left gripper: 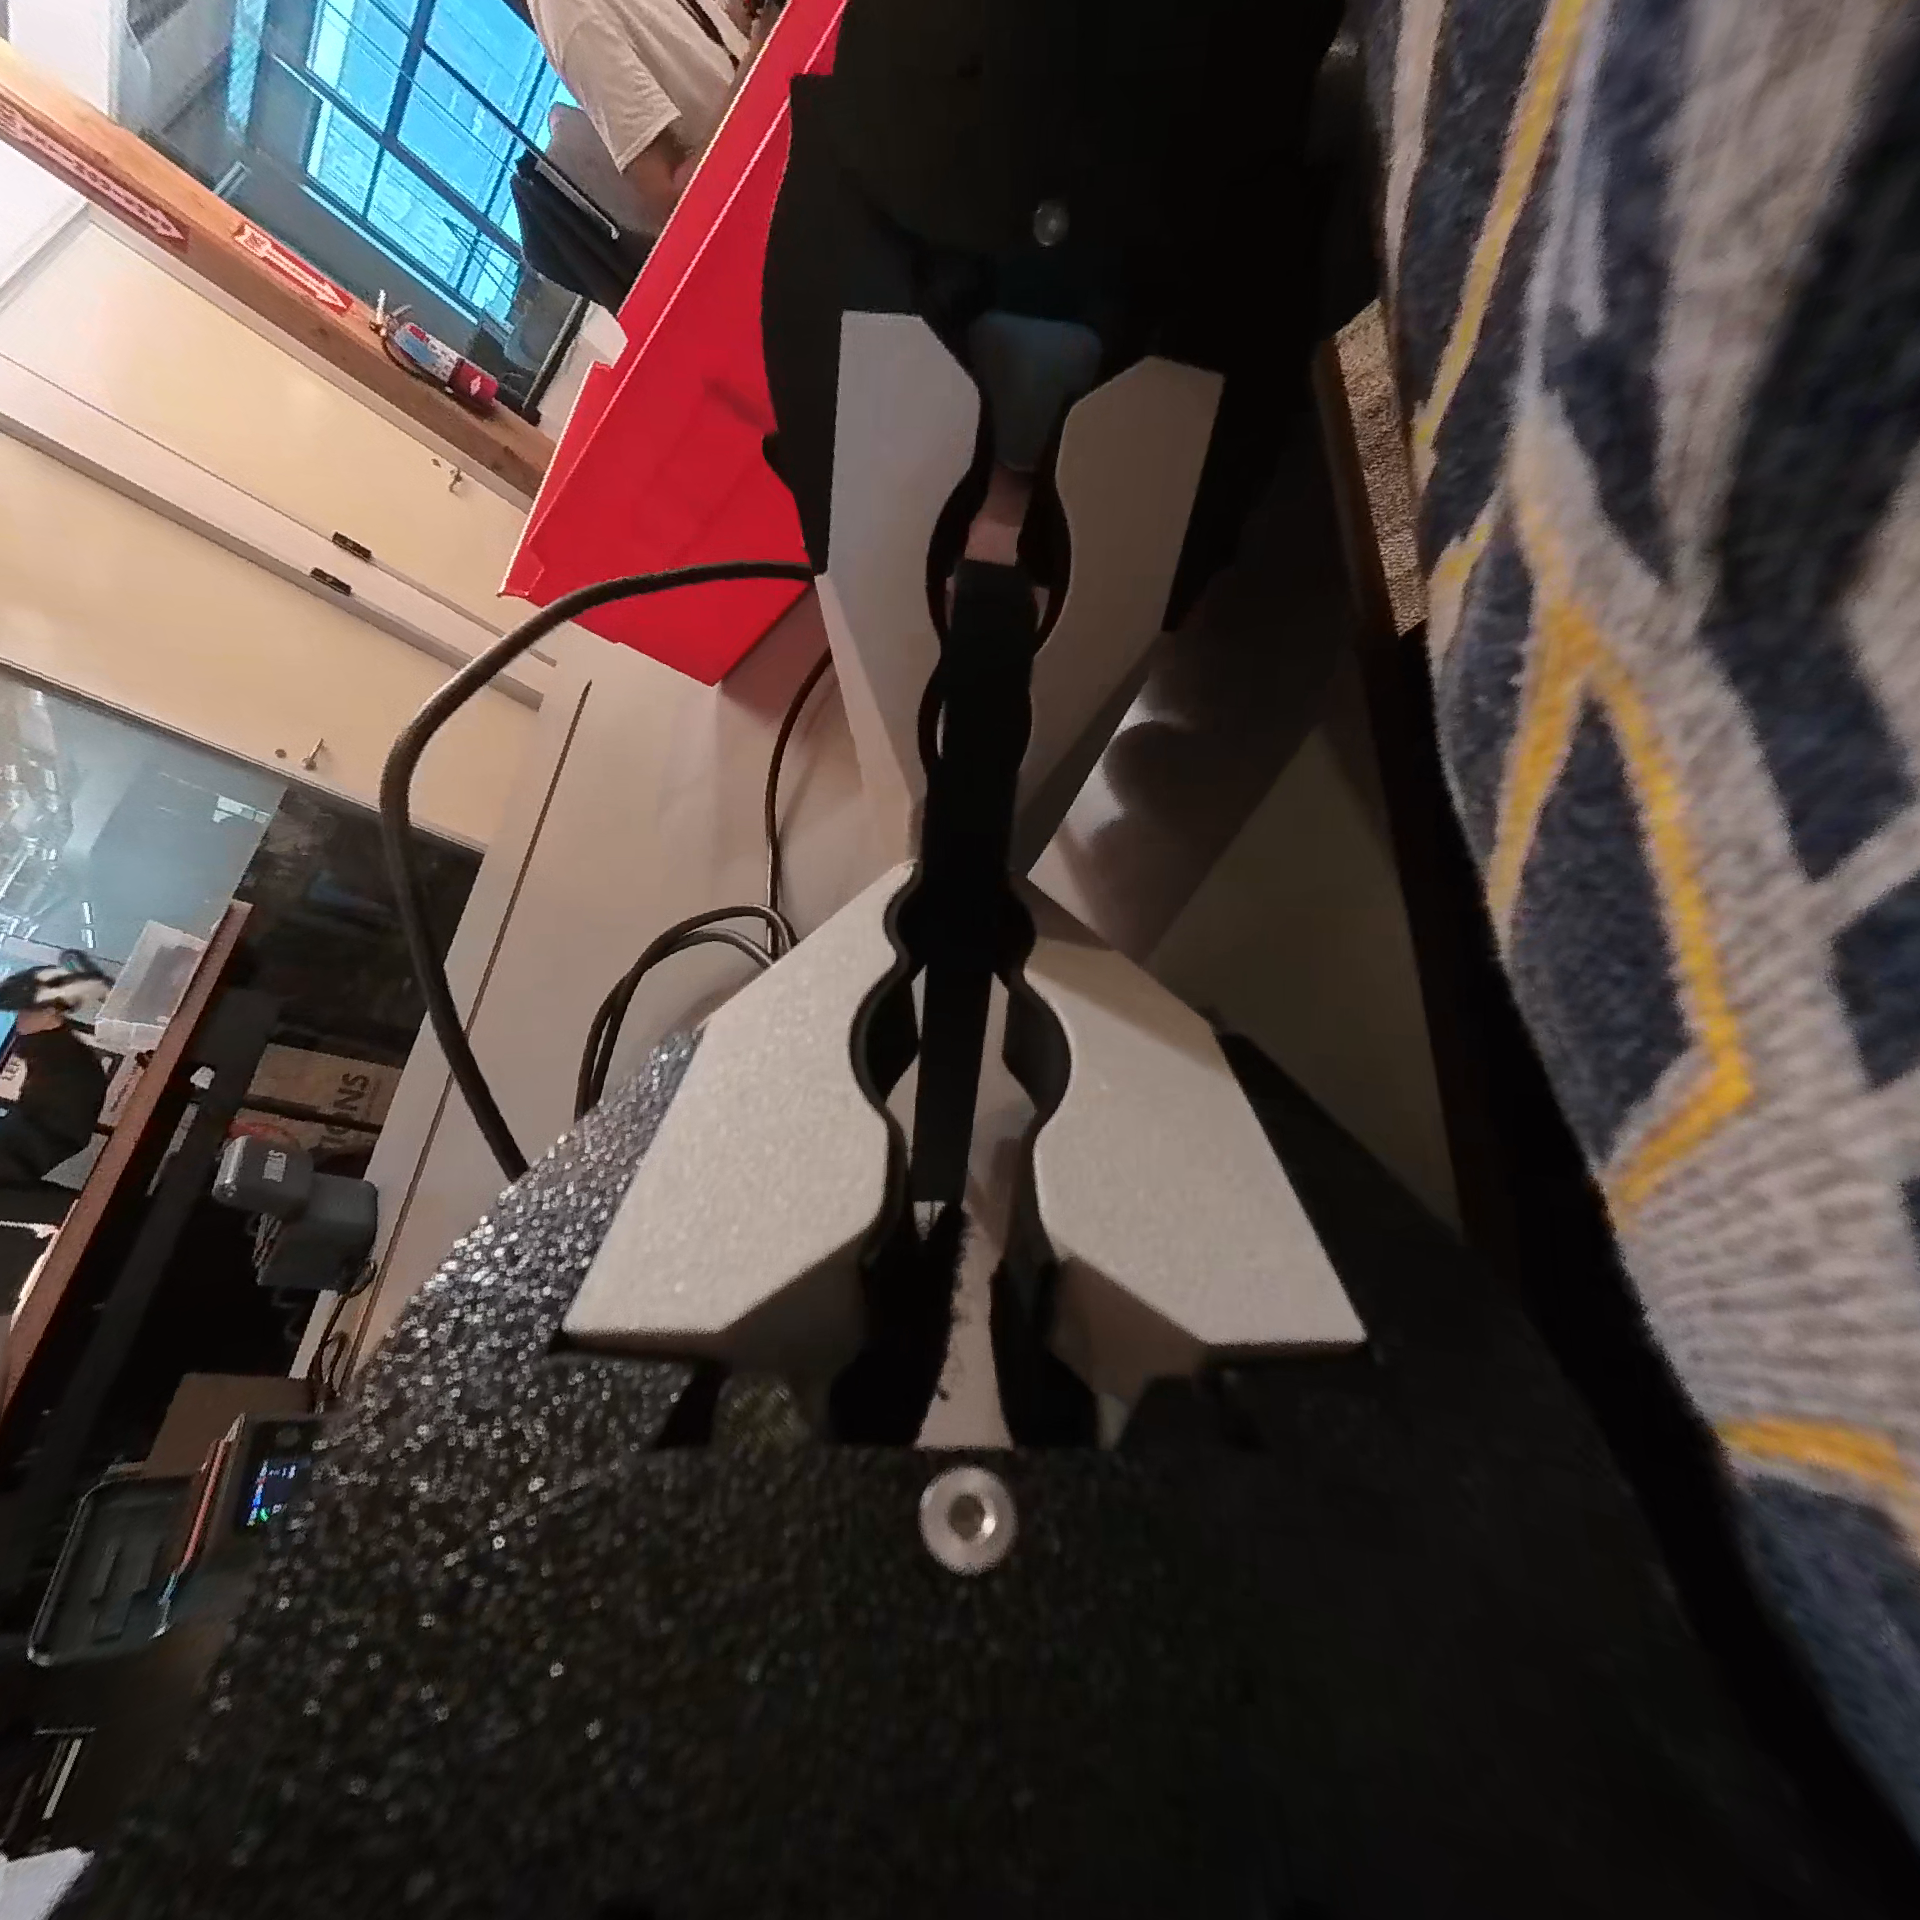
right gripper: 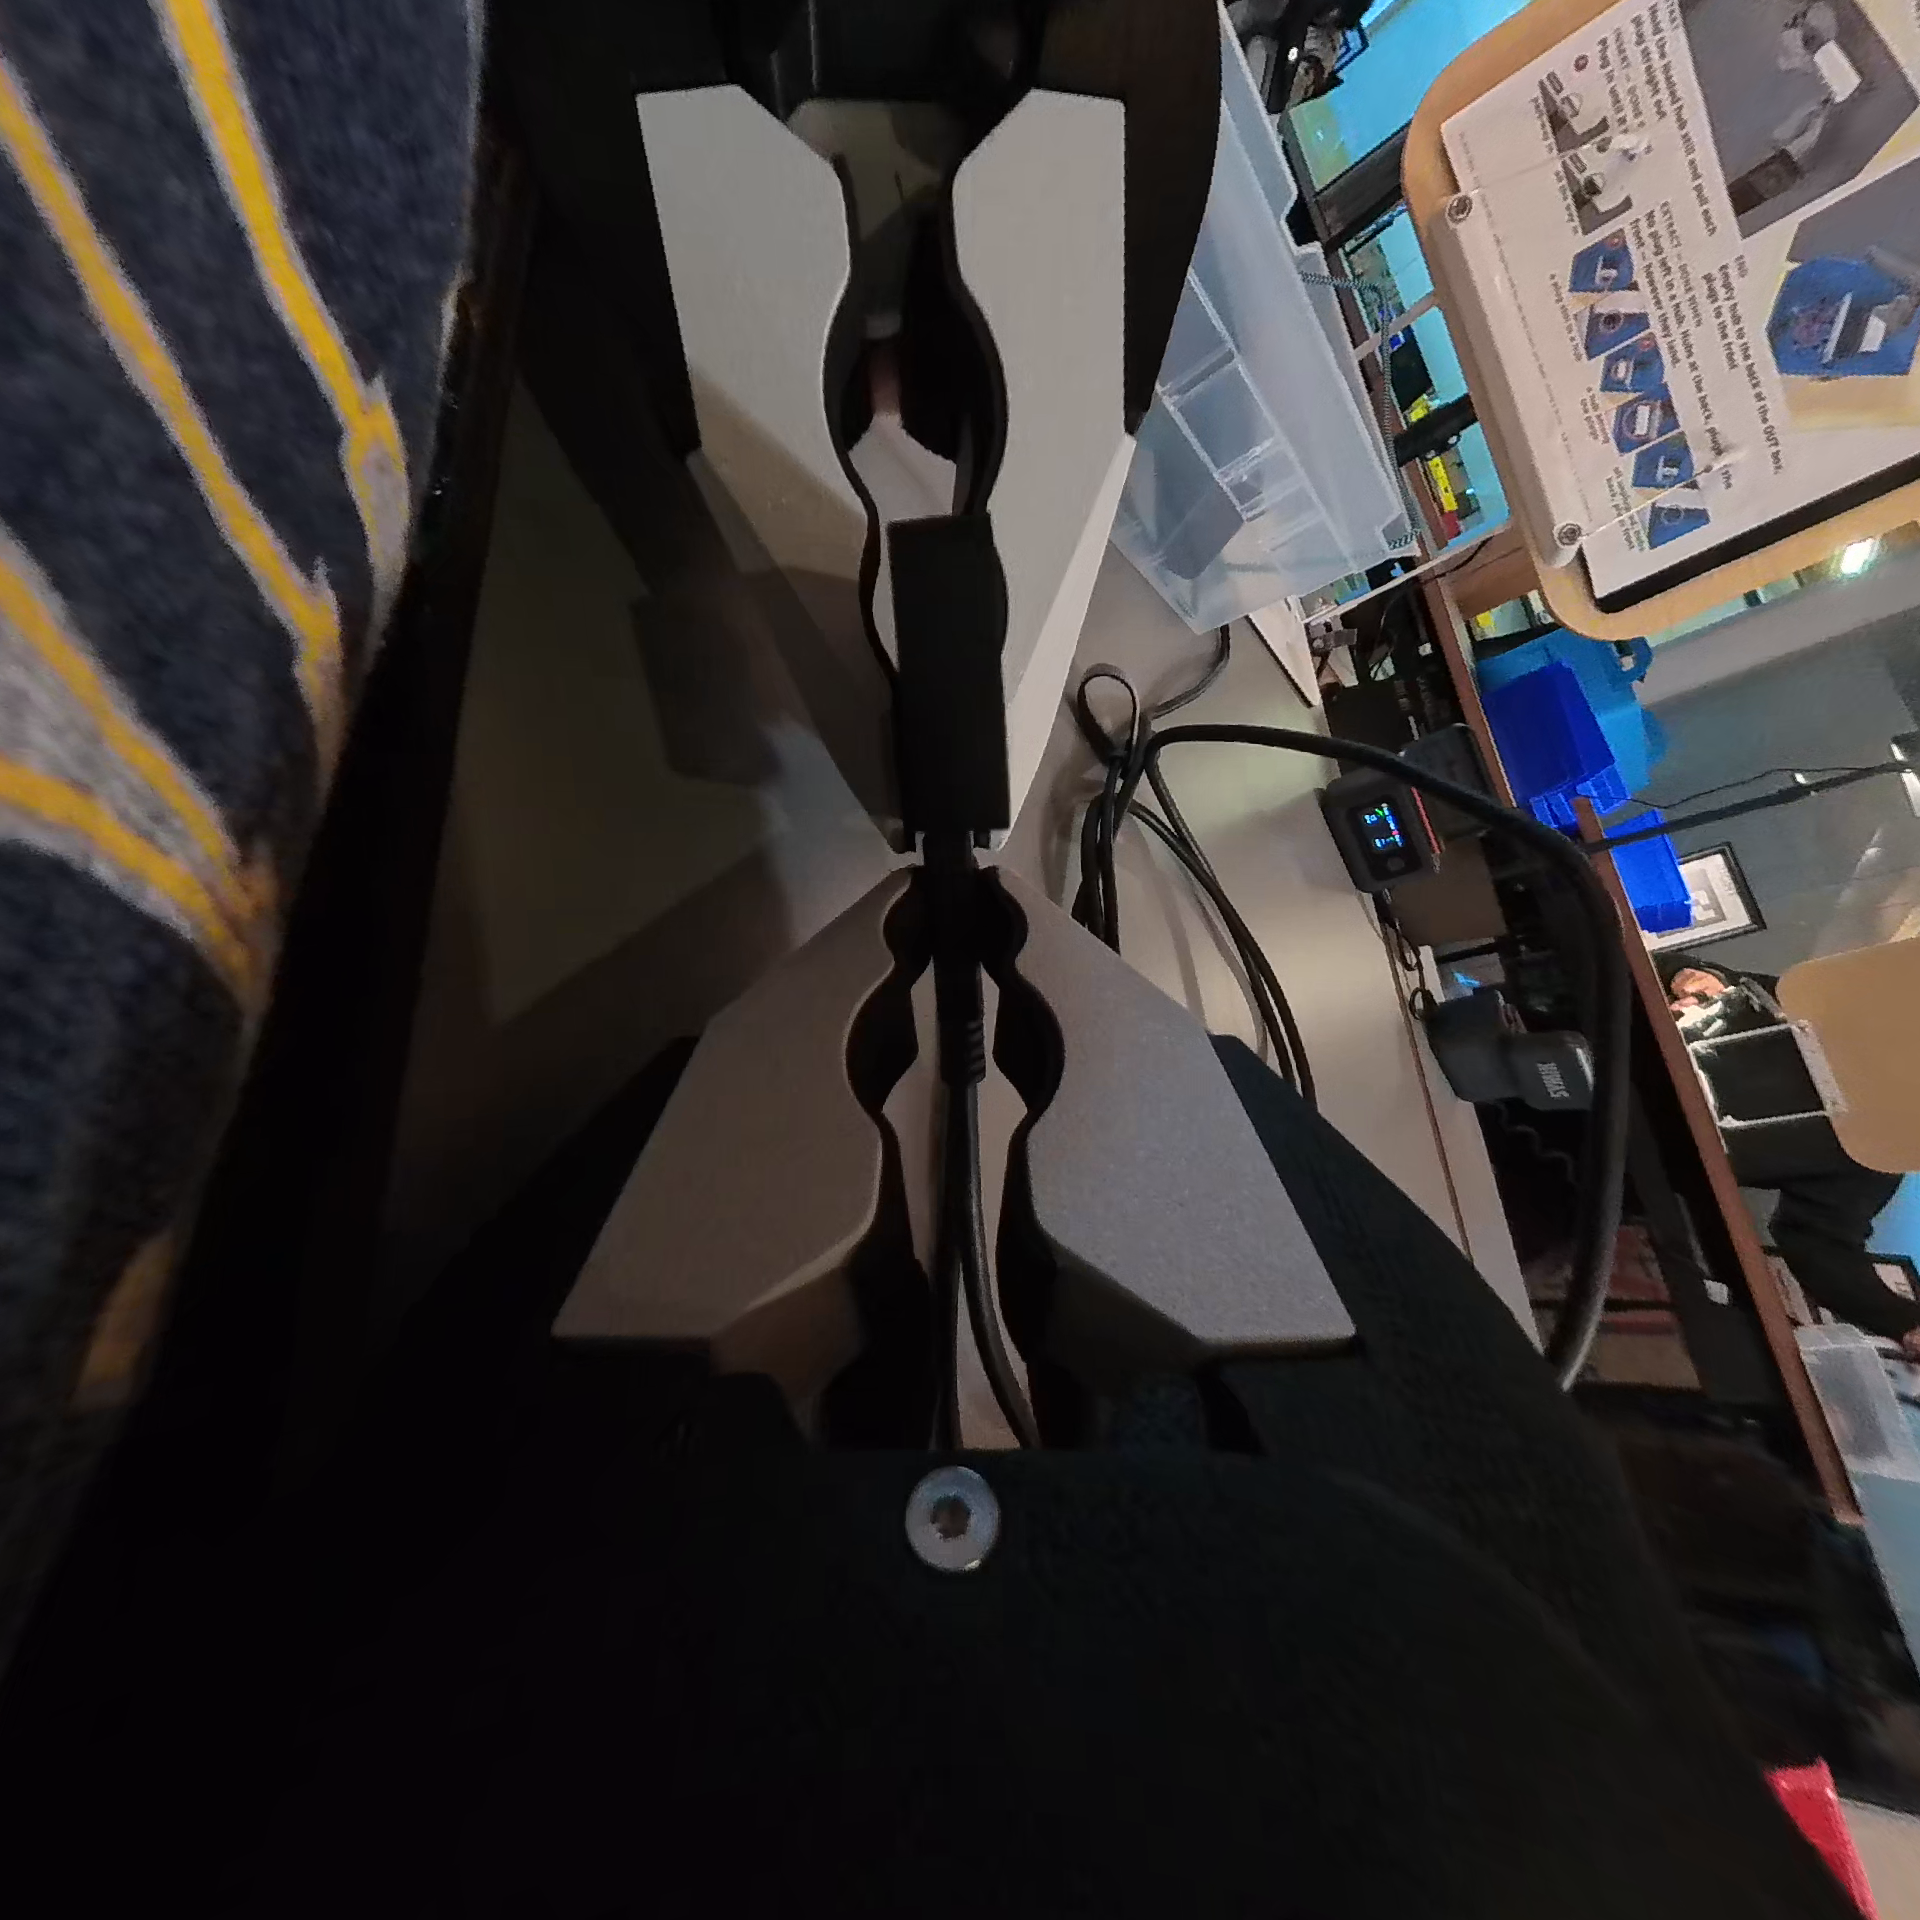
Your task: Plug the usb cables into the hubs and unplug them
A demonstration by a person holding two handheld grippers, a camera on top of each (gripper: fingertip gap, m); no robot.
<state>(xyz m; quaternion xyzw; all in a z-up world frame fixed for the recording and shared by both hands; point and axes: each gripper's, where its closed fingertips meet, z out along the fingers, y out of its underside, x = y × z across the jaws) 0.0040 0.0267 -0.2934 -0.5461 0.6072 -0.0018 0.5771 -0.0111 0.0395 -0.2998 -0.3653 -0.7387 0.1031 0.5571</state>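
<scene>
Both grippers meet tip to tip over the white table (left gripper: 675, 831), with both views rolled sideways. My left gripper (left gripper: 961, 894) is shut on a slim black hub (left gripper: 961, 935) seen edge-on. The hub runs forward into the facing right gripper's grey fingers (left gripper: 894, 499). There a short piece of bare metal connector (left gripper: 997, 530) shows, with a grey plug (left gripper: 1029, 405) behind it. My right gripper (right gripper: 945, 873) is shut on a black USB cable plug (right gripper: 961, 1039). The black hub body (right gripper: 945, 675) lies just ahead, between the left gripper's fingers (right gripper: 748, 312). I cannot tell how deep the plug sits.
A red bin (left gripper: 665, 416) stands behind the grippers, and a clear plastic organiser (right gripper: 1247, 416) stands on the other side. Loose black cables (left gripper: 436, 831) loop over the table. An instruction board (right gripper: 1662, 260), blue bins (right gripper: 1558, 727) and a small screen device (right gripper: 1382, 831) lie farther off. Patterned carpet (left gripper: 1662, 727) shows below the table edge.
</scene>
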